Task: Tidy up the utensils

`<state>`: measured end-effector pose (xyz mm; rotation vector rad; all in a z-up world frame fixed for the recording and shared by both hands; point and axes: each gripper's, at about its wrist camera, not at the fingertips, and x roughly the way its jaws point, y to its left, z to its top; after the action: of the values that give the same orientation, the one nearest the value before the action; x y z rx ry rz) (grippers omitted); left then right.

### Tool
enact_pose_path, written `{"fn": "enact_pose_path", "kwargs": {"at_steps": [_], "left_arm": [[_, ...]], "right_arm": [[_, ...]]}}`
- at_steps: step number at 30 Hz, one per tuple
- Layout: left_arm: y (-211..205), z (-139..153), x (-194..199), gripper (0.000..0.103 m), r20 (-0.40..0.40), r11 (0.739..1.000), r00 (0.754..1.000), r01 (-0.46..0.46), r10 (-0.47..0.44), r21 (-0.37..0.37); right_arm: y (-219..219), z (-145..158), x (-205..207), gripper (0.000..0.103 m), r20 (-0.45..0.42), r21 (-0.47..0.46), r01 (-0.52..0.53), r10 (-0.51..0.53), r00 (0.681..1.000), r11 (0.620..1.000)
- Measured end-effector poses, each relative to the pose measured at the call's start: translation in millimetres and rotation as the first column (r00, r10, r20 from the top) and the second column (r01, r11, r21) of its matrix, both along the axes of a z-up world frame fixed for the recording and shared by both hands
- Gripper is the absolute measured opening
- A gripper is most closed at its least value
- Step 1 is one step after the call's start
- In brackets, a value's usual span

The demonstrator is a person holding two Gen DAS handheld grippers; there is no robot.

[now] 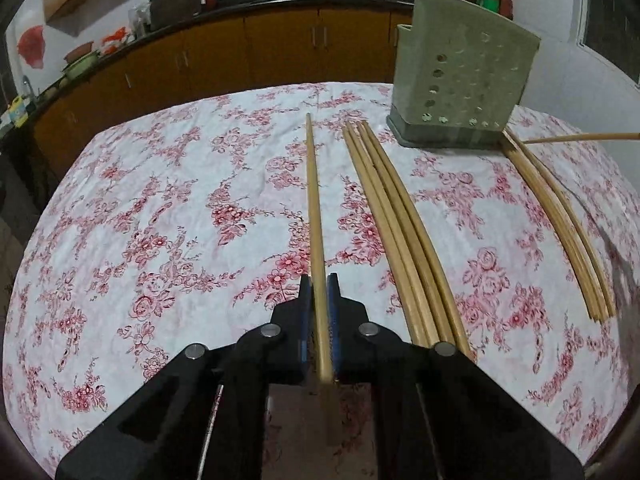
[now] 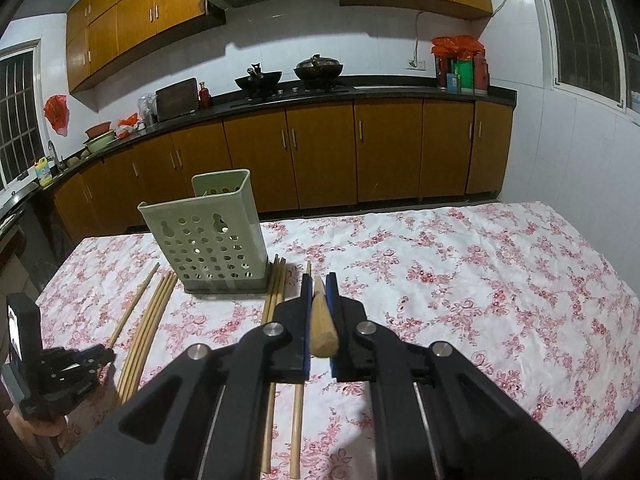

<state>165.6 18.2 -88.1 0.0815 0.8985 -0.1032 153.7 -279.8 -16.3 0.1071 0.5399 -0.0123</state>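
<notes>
Pinching one chopstick between its fingers, our left gripper holds it low over the flowered worktop, with four more chopsticks lying just beside it. Our right gripper clamps another chopstick the same way, pointing toward the green perforated holder, which stands upright on the cloth. A further bundle lies to the holder's other side.

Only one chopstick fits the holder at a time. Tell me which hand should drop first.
Probably right. The right gripper already holds its chopstick lifted off the table, near the green holder. The left gripper is low, its chopstick along the cloth.
</notes>
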Motion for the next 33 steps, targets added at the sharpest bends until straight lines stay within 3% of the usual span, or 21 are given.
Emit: {"fn": "enact_pose_path", "kwargs": {"at_steps": [3, 8, 13, 20, 23, 29, 31, 33], "left_arm": [[3.1, 9.8, 0.8, 0.008, 0.025, 1.000, 1.000, 0.006, -0.006, -0.002], [15.2, 58.2, -1.9, 0.008, 0.147, 0.998, 0.989, -0.005, 0.016, -0.069], [28.0, 108.6, -1.0, 0.008, 0.269, 0.987, 0.961, -0.025, 0.068, -0.158], [33.5, 146.7, 3.9, 0.004, 0.357, 0.984, 0.929, -0.029, 0.092, -0.177], [34.2, 138.4, 5.2, 0.004, 0.326, 0.988, 0.943, -0.015, 0.064, -0.152], [50.8, 78.9, 2.5, 0.008, 0.196, 0.996, 0.979, -0.040, 0.053, -0.074], [60.1, 63.9, 0.3, 0.014, 0.168, 0.997, 0.984, -0.045, 0.054, -0.059], [66.7, 52.8, -2.6, 0.033, 0.152, 0.999, 0.987, -0.043, 0.047, -0.028]], "right_arm": [[-2.8, 9.1, -3.6, 0.008, 0.025, 0.001, 0.003, -0.003, 1.000, 1.000], [-9.8, 28.2, -6.7, 0.008, 0.075, 0.011, 0.010, -0.011, 0.997, 1.000], [-13.5, 42.2, -7.6, 0.008, 0.109, 0.022, 0.012, -0.015, 0.994, 1.000], [-10.4, 61.9, -5.7, 0.008, 0.152, 0.013, -0.004, 0.002, 0.988, 1.000], [-7.5, 61.8, -6.4, 0.008, 0.150, 0.013, -0.015, 0.013, 0.989, 1.000], [-10.8, 54.7, -13.3, 0.008, 0.138, 0.038, -0.020, 0.015, 0.990, 0.999], [-10.0, 54.7, -14.1, 0.008, 0.140, 0.039, -0.021, 0.015, 0.990, 0.999], [-10.4, 54.3, -14.4, 0.008, 0.139, 0.039, -0.022, 0.016, 0.990, 0.999]]}}
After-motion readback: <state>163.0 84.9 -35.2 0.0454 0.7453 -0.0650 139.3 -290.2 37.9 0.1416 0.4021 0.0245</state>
